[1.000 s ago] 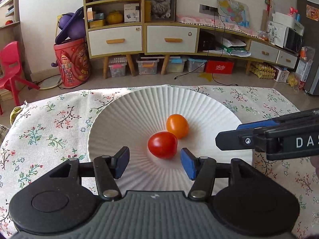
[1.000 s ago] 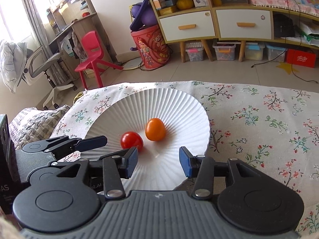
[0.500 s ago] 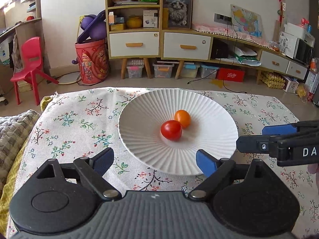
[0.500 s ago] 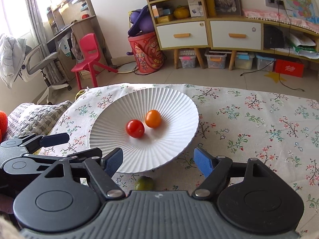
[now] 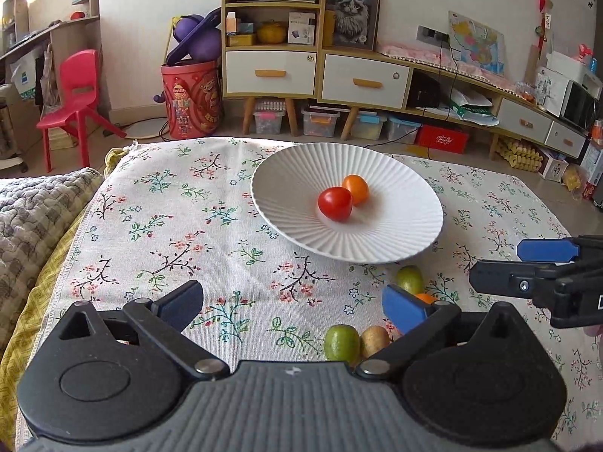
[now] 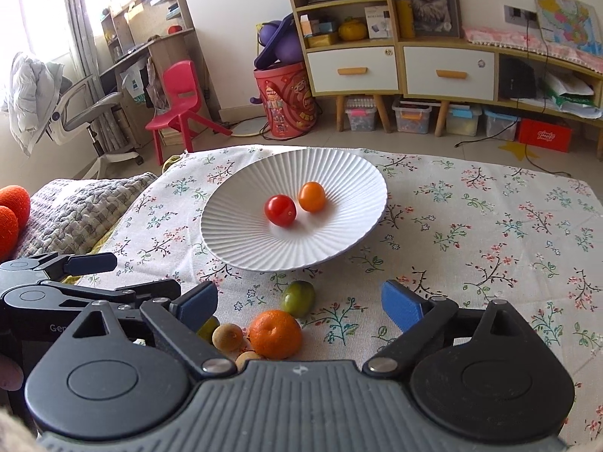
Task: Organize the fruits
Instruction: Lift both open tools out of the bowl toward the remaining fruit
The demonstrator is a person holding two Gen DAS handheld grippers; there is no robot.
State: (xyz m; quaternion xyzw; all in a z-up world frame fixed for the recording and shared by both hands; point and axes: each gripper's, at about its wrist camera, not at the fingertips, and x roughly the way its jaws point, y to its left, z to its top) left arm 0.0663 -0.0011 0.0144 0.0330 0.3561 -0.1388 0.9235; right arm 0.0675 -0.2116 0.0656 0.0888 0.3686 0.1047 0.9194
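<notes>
A red tomato [image 6: 280,209] and an orange one [image 6: 311,196] sit touching in the hollow of the white ribbed plate [image 6: 339,177], which suggests the plate is where the fruit is being gathered. The rest waits on the flowered cloth [image 6: 490,226] just in front of the plate's near rim: a green fruit [image 6: 298,297] nearest the plate, a mandarin [image 6: 275,333] beside it, then two small brown fruits [image 6: 227,336] and another green one half hidden behind the right gripper's finger. The right gripper [image 6: 299,299] hovers low over this cluster with its jaws spread wide and nothing between them, the mandarin and green fruit lying in the gap, so I'd guess one of them is the next pick. The left gripper [image 5: 290,301] hangs off to the side over bare cloth, also spread and empty, seemingly kept out of the way. Round fruit packed this close may roll when nudged.
</notes>
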